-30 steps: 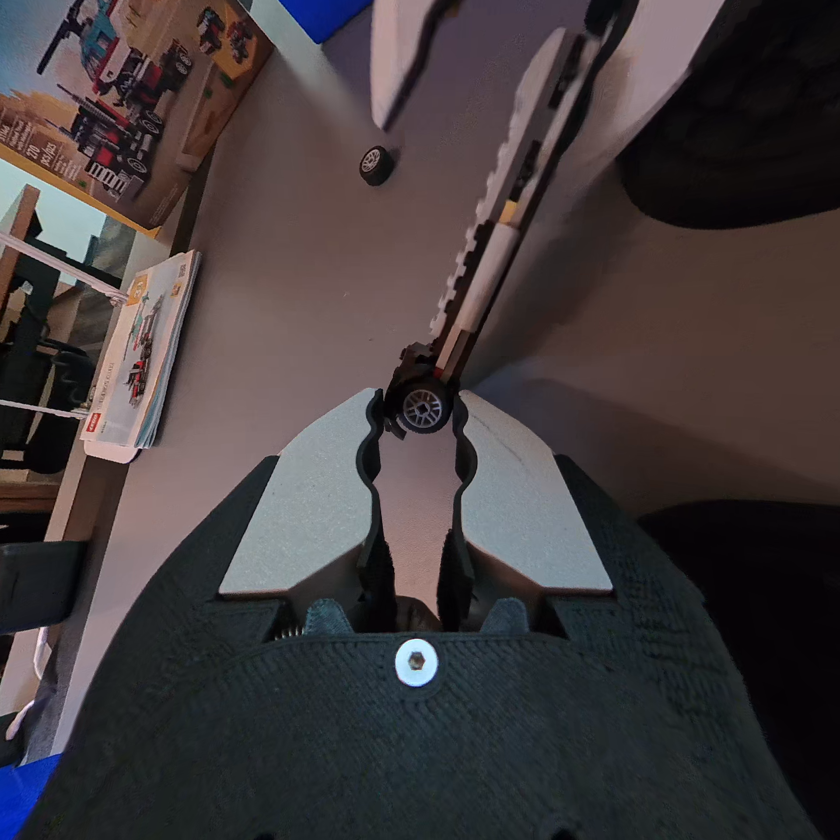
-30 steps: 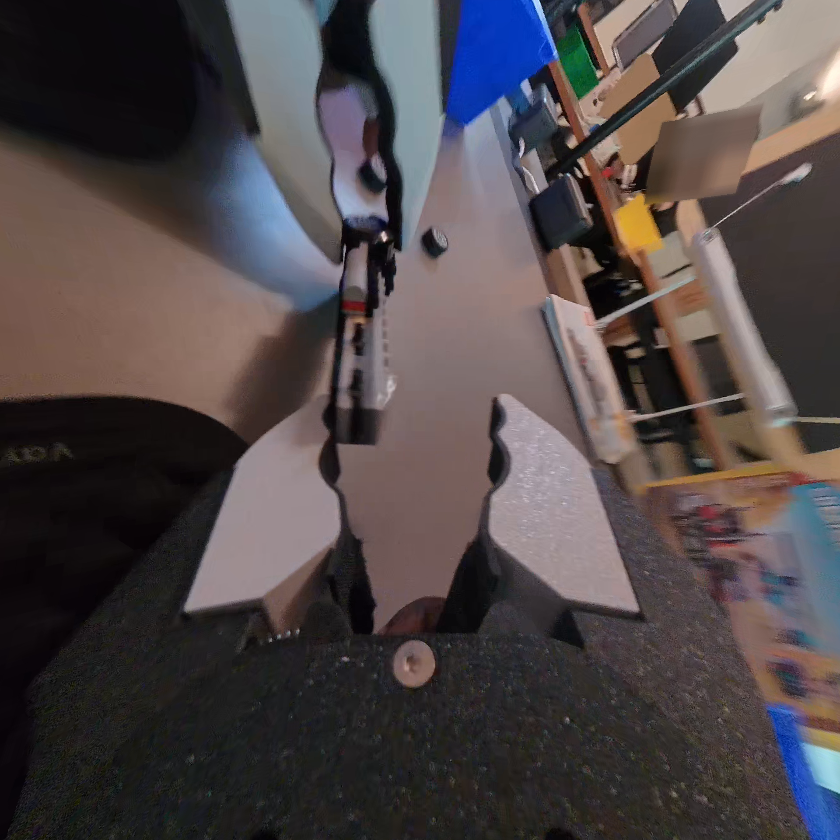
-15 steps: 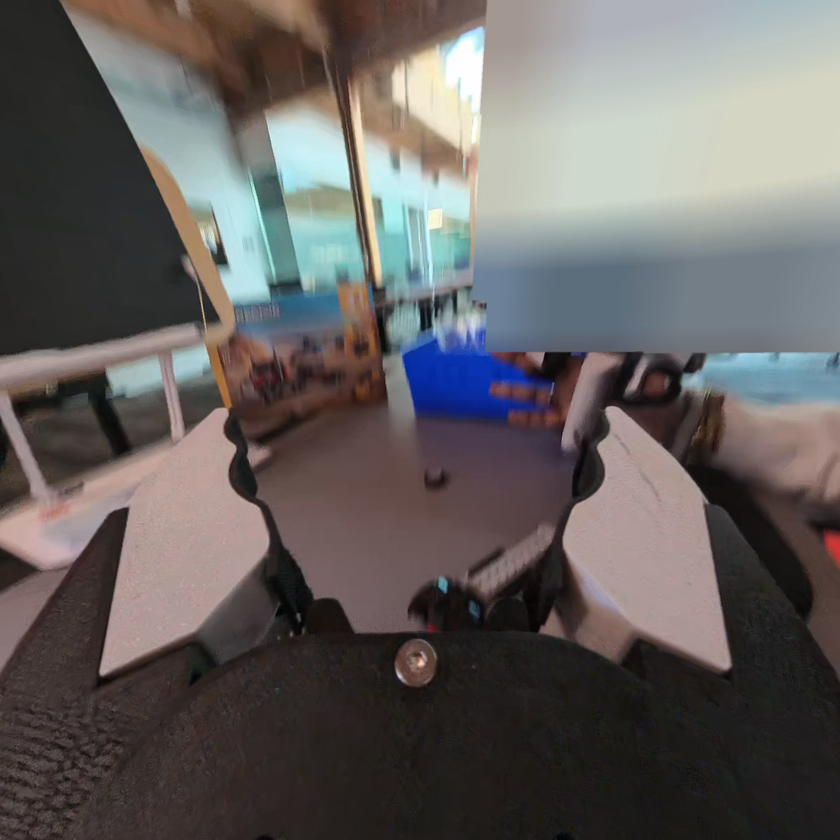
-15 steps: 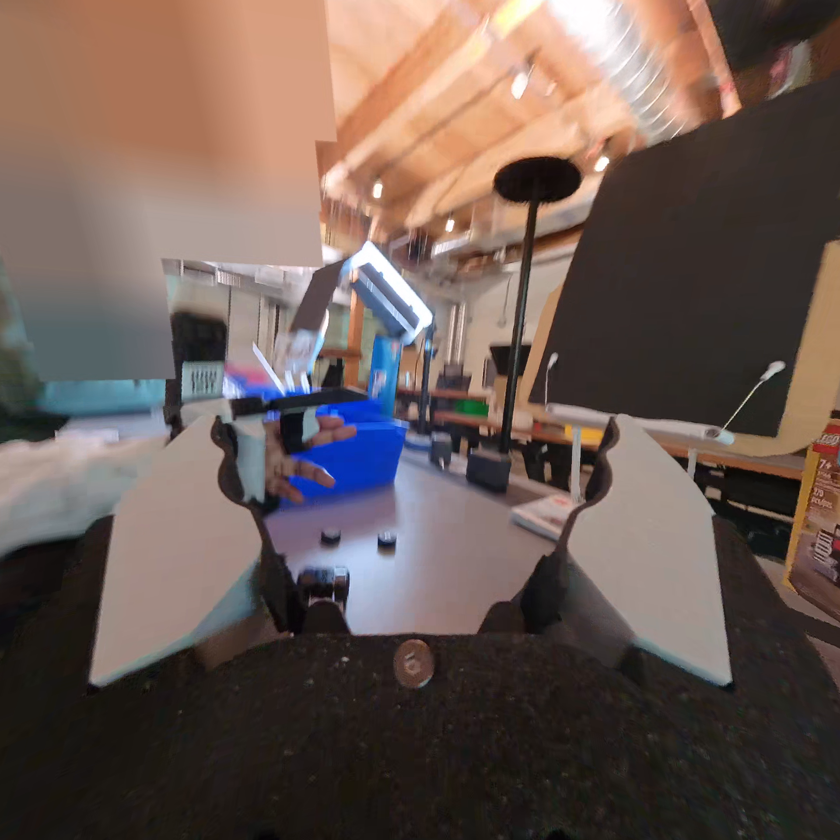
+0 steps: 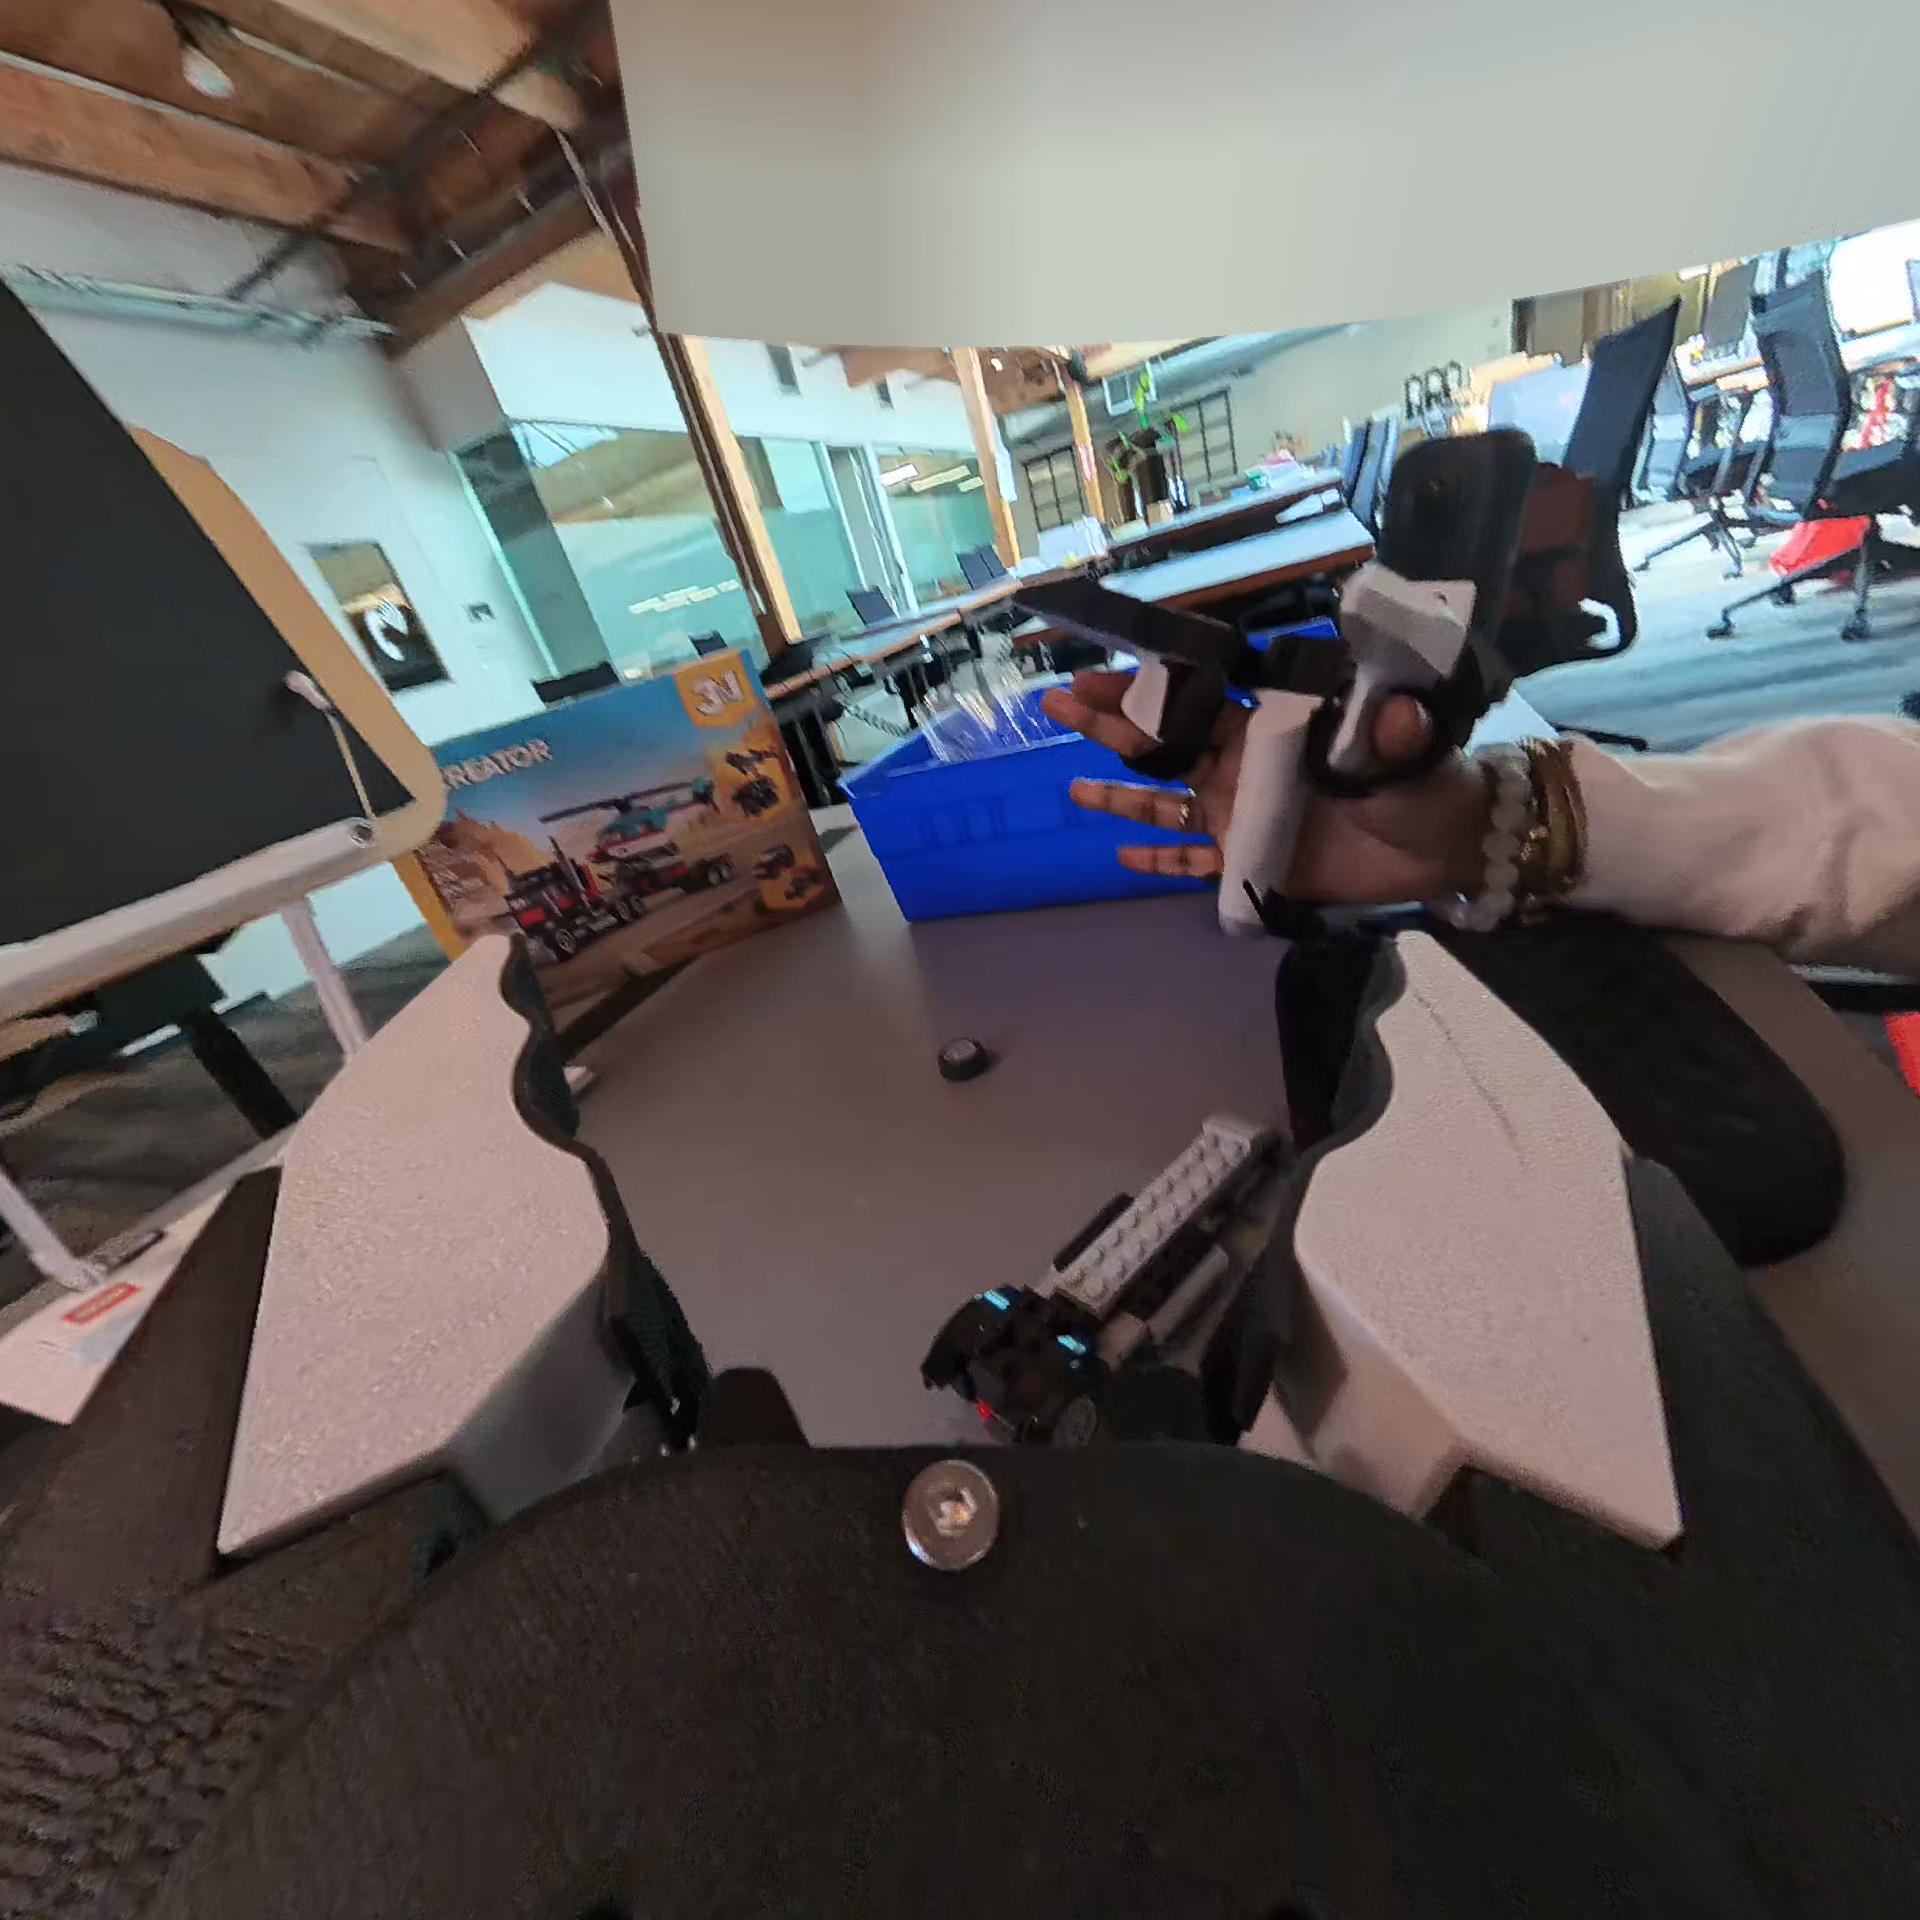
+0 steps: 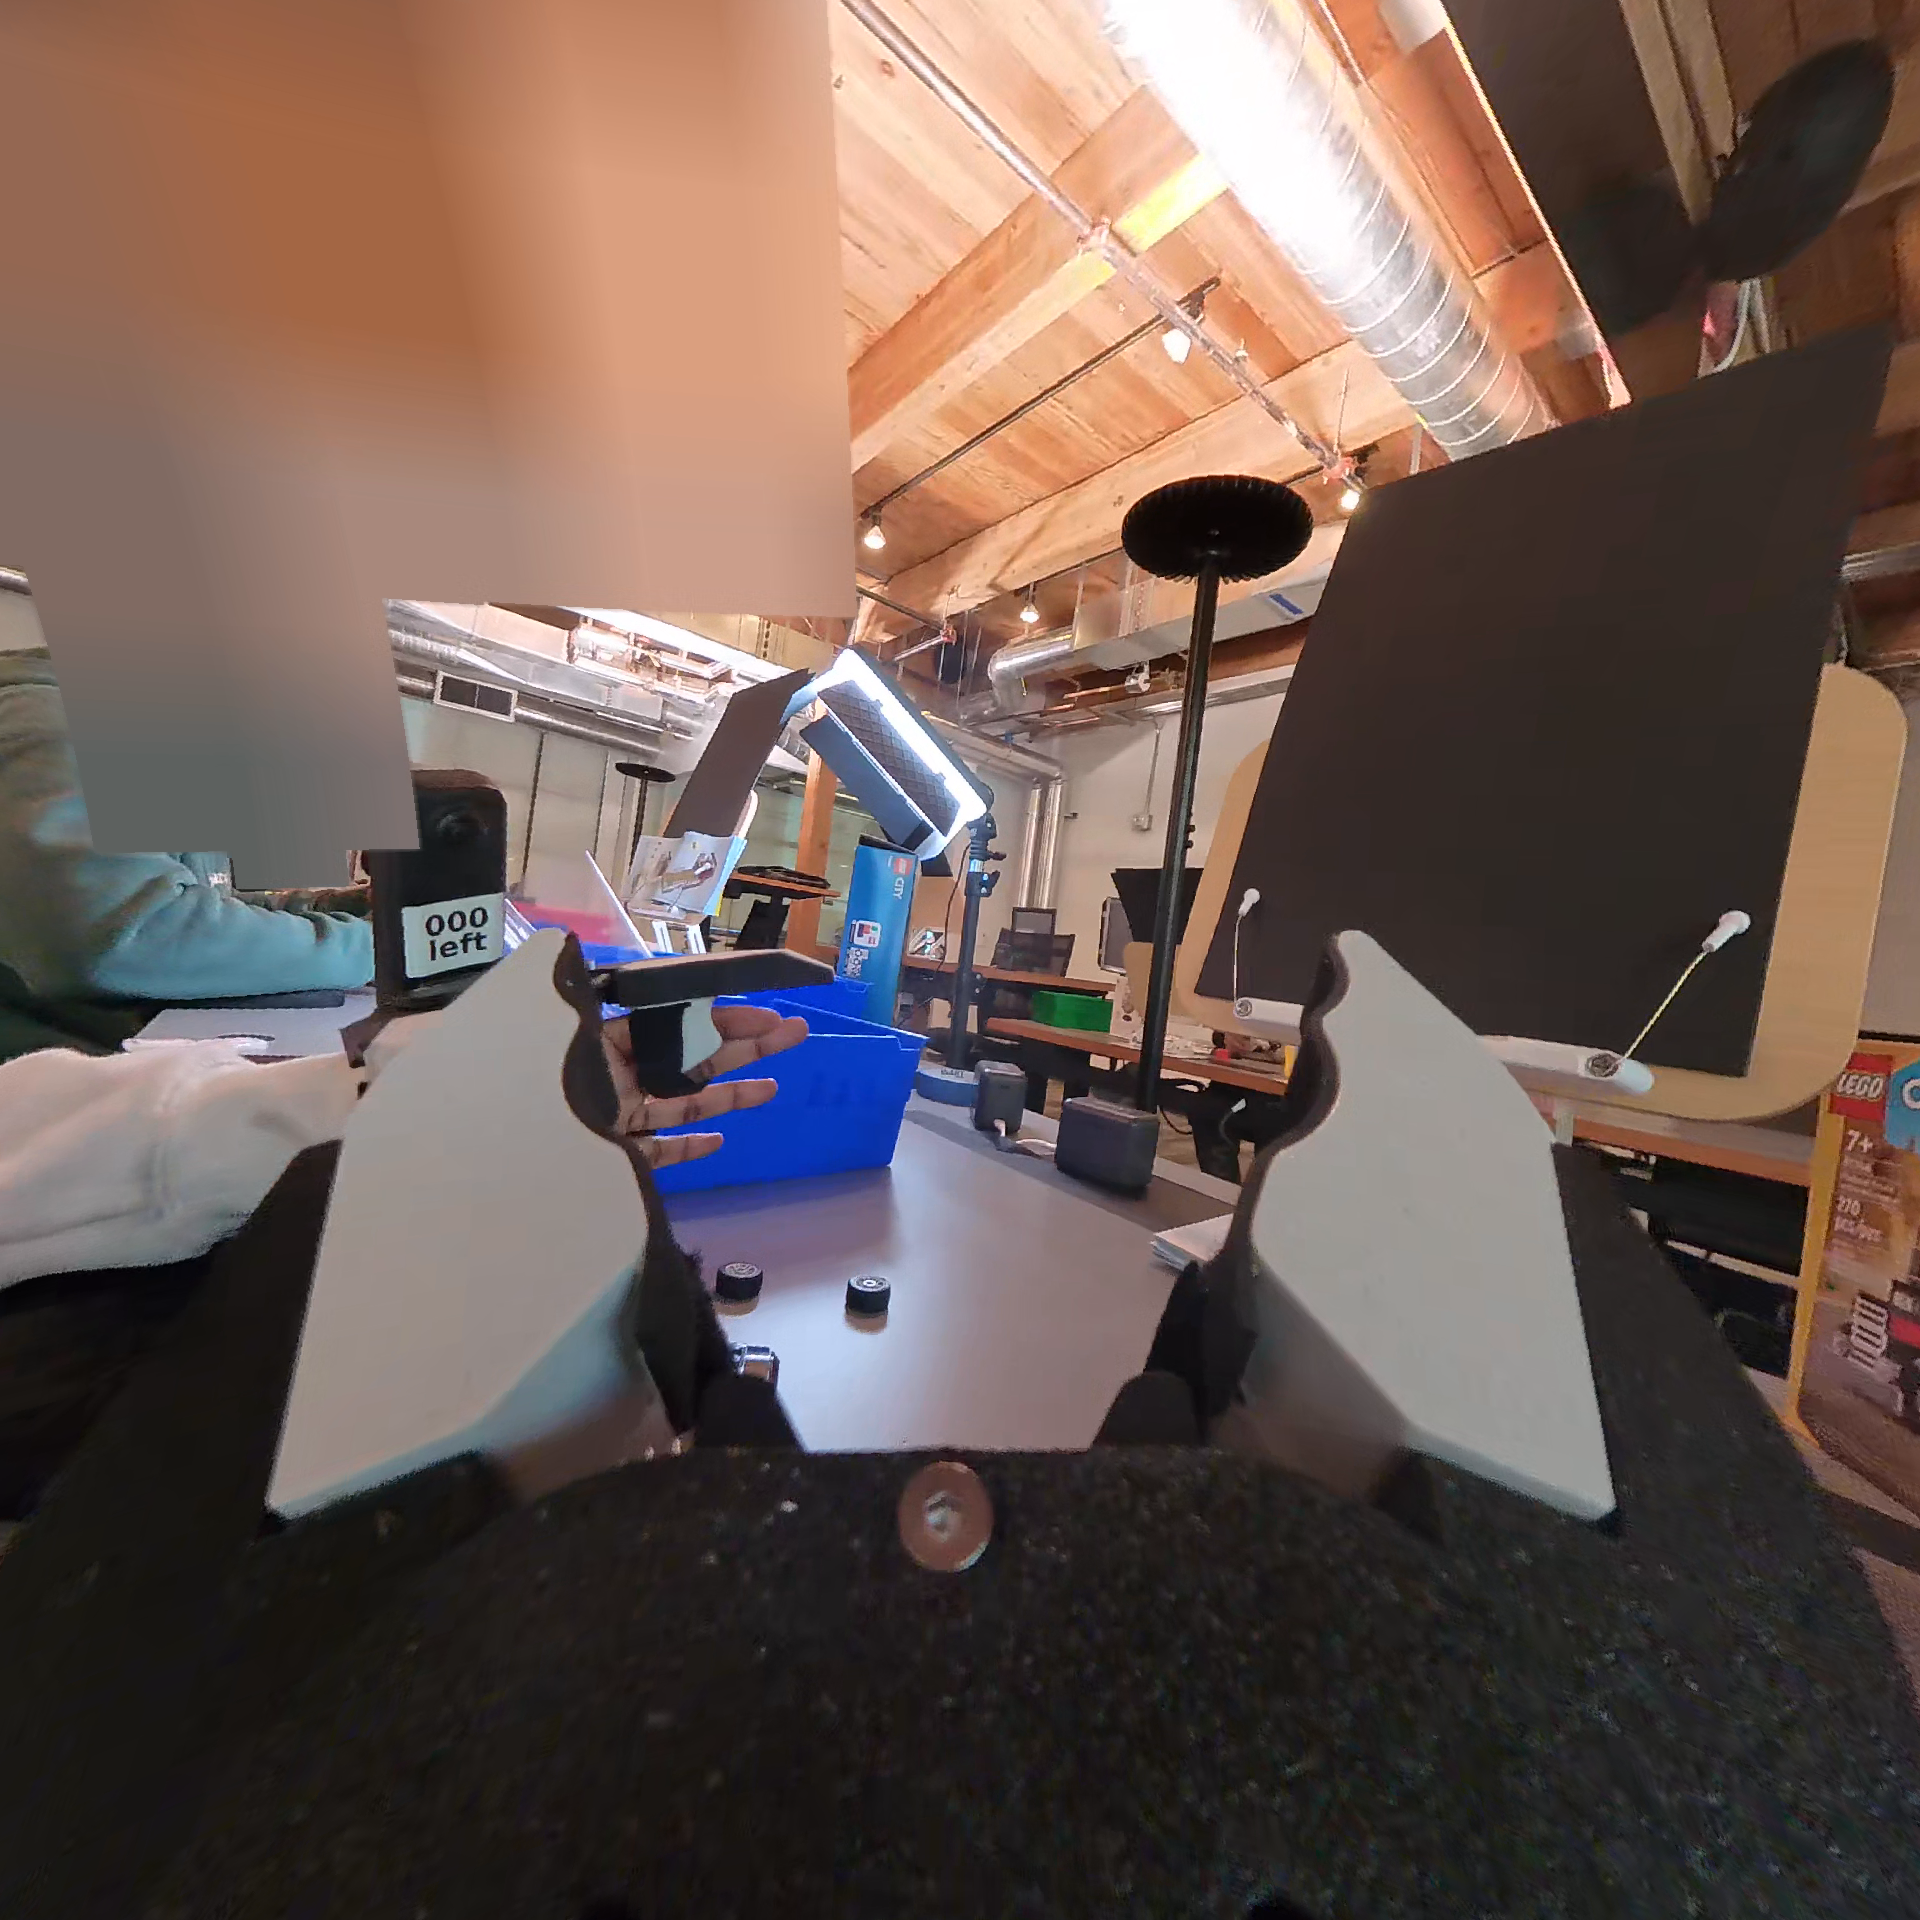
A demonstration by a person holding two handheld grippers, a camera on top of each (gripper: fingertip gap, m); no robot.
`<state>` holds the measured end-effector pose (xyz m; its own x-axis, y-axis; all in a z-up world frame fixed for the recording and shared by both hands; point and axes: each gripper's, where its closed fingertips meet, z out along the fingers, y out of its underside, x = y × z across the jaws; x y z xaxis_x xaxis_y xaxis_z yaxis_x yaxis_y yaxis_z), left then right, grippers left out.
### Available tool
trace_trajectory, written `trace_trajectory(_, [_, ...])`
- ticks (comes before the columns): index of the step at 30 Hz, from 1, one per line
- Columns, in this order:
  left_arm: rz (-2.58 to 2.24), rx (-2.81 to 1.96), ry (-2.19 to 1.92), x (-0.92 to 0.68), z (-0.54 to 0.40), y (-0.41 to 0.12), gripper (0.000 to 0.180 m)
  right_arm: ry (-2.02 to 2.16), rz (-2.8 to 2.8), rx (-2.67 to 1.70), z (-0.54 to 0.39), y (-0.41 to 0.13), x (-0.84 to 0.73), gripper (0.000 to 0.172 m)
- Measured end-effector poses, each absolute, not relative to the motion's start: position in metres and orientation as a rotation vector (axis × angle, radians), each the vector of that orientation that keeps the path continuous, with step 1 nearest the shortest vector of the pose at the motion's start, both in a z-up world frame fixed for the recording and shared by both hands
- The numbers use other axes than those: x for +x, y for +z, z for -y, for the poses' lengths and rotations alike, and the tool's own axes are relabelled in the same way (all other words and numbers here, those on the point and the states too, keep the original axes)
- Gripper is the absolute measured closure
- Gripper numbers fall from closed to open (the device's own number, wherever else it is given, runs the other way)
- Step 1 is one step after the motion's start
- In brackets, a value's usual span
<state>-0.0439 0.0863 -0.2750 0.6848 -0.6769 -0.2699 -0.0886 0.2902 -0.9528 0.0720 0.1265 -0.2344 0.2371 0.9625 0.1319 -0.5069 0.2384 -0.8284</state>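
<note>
On the grey table your left gripper and right gripper both gape wide, gripping nothing. The brick truck model lies by the left gripper's right finger. Loose wheels, a blue bin and a toy box sit ahead; your right hand blocks the bin.

Blue bin – toy box – light panel.

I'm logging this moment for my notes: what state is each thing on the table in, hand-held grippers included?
Left hand-held gripper: open wide, nothing held.
Right hand-held gripper: open wide, nothing held.
Brick-built vehicle: lying on the grey table, ungripped.
Loose wheel: lying alone on the table.
Blue bin: upright, open-topped.
Toy box: standing.
</note>
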Motion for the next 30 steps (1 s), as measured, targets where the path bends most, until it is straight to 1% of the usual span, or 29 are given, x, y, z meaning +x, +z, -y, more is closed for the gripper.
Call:
trace_trajectory(5, [-0.842, -1.335, -0.423, -0.035, -0.091, -0.301, 0.040, 1.140, 0.818, -0.813, -0.128, -0.247, 0.061, 0.055])
trace_trajectory(7, [-0.875, -1.369, -0.406, -0.033, -0.092, -0.309, 0.045, 1.109, 0.902, -0.859, -0.126, -0.258, 0.051, 0.068])
trace_trajectory(8, [-0.891, -1.386, -0.389, -0.033, -0.092, -0.313, 0.049, 1.097, 0.975, -0.877, -0.121, -0.266, 0.045, 0.080])
trace_trajectory(10, [-0.917, -1.420, -0.339, -0.035, -0.095, -0.321, 0.056, 1.066, 1.162, -0.935, -0.110, -0.286, 0.035, 0.137])
trace_trajectory(11, [-0.931, -1.438, -0.316, -0.036, -0.096, -0.325, 0.062, 1.036, 1.227, -0.945, -0.108, -0.294, 0.032, 0.162])
trace_trajectory(12, [-0.945, -1.457, -0.292, -0.038, -0.097, -0.329, 0.075, 1.018, 1.284, -0.947, -0.104, -0.300, 0.030, 0.165])
trace_trajectory(13, [-0.965, -1.479, -0.264, -0.040, -0.098, -0.333, 0.097, 1.011, 1.347, -0.949, -0.100, -0.306, 0.027, 0.167])
trace_trajectory(15, [-1.007, -1.512, -0.177, -0.047, -0.099, -0.340, 0.155, 0.977, 1.412, -0.949, -0.095, -0.314, 0.024, 0.167])
trace_trajectory(16, [-1.000, -1.519, -0.133, -0.051, -0.101, -0.339, 0.172, 0.944, 1.423, -0.944, -0.095, -0.316, 0.022, 0.165])
trace_trajectory(17, [-0.989, -1.519, -0.110, -0.053, -0.102, -0.337, 0.179, 0.906, 1.421, -0.937, -0.096, -0.317, 0.021, 0.160])
trace_trajectory(18, [-0.987, -1.513, -0.113, -0.052, -0.101, -0.335, 0.179, 0.867, 1.414, -0.927, -0.098, -0.318, 0.020, 0.152])
trace_trajectory(20, [-0.978, -1.503, -0.137, -0.050, -0.100, -0.333, 0.178, 0.815, 1.401, -0.919, -0.102, -0.320, 0.019, 0.118])
trace_trajectory(21, [-0.974, -1.507, -0.141, -0.051, -0.100, -0.333, 0.173, 0.796, 1.403, -0.934, -0.104, -0.323, 0.018, 0.104])
trace_trajectory(23, [-0.982, -1.534, -0.164, -0.048, -0.101, -0.340, 0.149, 0.773, 1.399, -0.966, -0.109, -0.325, 0.017, 0.083])
trace_trajectory(25, [-0.958, -1.584, -0.170, -0.048, -0.105, -0.347, 0.112, 0.762, 1.378, -0.988, -0.114, -0.325, 0.017, 0.058])
trace_trajectory(26, [-0.943, -1.599, -0.162, -0.049, -0.107, -0.349, 0.089, 0.757, 1.360, -0.998, -0.117, -0.325, 0.018, 0.049])
trace_trajectory(27, [-0.925, -1.617, -0.155, -0.050, -0.110, -0.351, 0.071, 0.754, 1.343, -1.007, -0.119, -0.324, 0.019, 0.046])
trace_trajectory(29, [-0.880, -1.668, -0.166, -0.051, -0.113, -0.354, 0.051, 0.732, 1.308, -1.055, -0.129, -0.324, 0.022, 0.043])
trace_trajectory(30, [-0.852, -1.685, -0.184, -0.051, -0.114, -0.354, 0.045, 0.713, 1.291, -1.086, -0.134, -0.326, 0.024, 0.041])
